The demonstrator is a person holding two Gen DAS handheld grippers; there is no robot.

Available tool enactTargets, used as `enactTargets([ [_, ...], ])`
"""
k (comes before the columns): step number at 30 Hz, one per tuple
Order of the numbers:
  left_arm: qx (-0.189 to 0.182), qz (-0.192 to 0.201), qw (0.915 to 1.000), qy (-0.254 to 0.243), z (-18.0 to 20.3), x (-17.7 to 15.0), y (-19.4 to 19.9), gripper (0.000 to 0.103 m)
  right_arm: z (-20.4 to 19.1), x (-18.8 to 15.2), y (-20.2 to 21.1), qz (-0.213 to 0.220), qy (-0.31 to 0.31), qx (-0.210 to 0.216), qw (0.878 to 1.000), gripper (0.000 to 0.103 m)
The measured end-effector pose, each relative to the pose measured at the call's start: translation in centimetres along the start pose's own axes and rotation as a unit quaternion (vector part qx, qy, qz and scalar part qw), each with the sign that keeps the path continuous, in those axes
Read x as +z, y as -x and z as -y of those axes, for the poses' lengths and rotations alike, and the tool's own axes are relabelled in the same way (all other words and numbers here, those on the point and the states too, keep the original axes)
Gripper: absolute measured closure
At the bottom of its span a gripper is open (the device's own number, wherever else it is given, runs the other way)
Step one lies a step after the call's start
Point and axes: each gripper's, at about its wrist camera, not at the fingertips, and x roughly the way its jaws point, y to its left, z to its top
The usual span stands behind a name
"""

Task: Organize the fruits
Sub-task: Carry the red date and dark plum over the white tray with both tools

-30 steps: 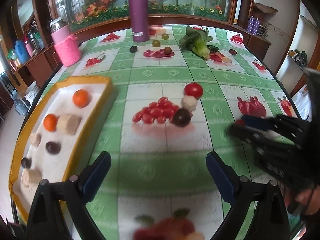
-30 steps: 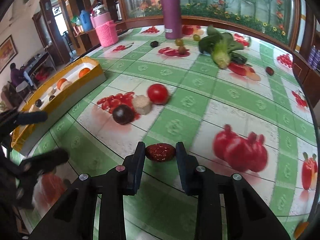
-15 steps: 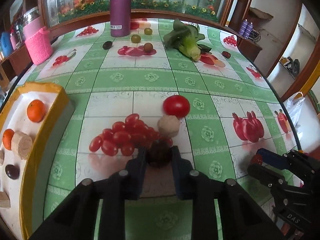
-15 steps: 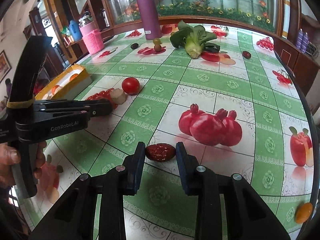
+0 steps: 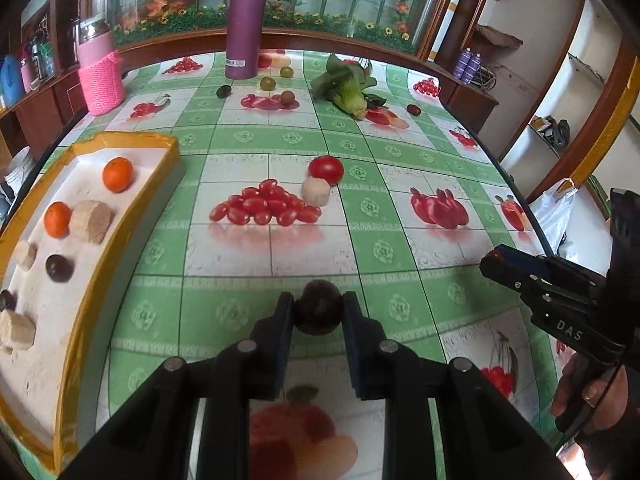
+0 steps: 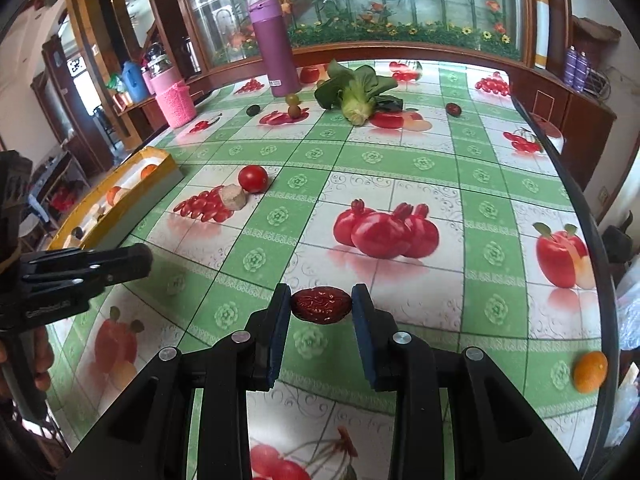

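- While the left gripper (image 5: pixel 319 307) points down at the near part of the surface (image 5: pixel 256 248), its fingers (image 5: pixel 280 320) pinch a dark round fruit (image 5: pixel 319 306) from both sides.
- Right gripper (image 6: pixel 321 305): fingers (image 6: pixel 280 316) pressed on the two ends of a wrinkled red date (image 6: pixel 321 305), held crosswise above the green-and-white checked cloth.
- Yellow-rimmed tray (image 5: pixel 120 232), near left on the surface: holds two oranges (image 5: pixel 117 174), several pale tan chunks (image 5: pixel 91 221) and two dark fruits (image 5: pixel 59 268); all lie apart except the nearer orange, which touches a tan chunk.
- Red tomato (image 5: pixel 326 169), mid-surface, touching a pale tan chunk (image 5: pixel 316 192) just near of it; both sit at the right edge of a printed cluster of cherry tomatoes.
- Purple flask (image 5: pixel 245 24), upright at the far edge; small green and brown fruits (image 5: pixel 268 83) near its foot, one dark fruit (image 5: pixel 224 91) to their left.
- Leafy green vegetable (image 5: pixel 348 88), lying right of the flask; a dark red fruit (image 5: pixel 413 109) further right.
- Pink bottle in a knitted sleeve (image 5: pixel 100 72), upright at the far left.
- Small orange (image 6: pixel 590 372), alone at the near right edge in the right wrist view.
- Person's hand (image 5: pixel 592 396) grips the right gripper's handle at the right of the left wrist view.
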Motion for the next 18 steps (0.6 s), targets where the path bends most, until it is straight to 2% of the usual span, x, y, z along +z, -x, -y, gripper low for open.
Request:
enactTargets([
  [9,0.005,0.017,0.9998,0.011,-1.2,-1.9,3.3,0.076,-1.3,-1.6,1.2,-0.008,0.006,-0.016,1.000,0.072],
  [18,0.016,0.039,0.9984,0.038,-4.5,-3.0,6.3,0.076,-7.1,-0.2,1.2,0.002,0.052,0.022,0.998,0.072],
])
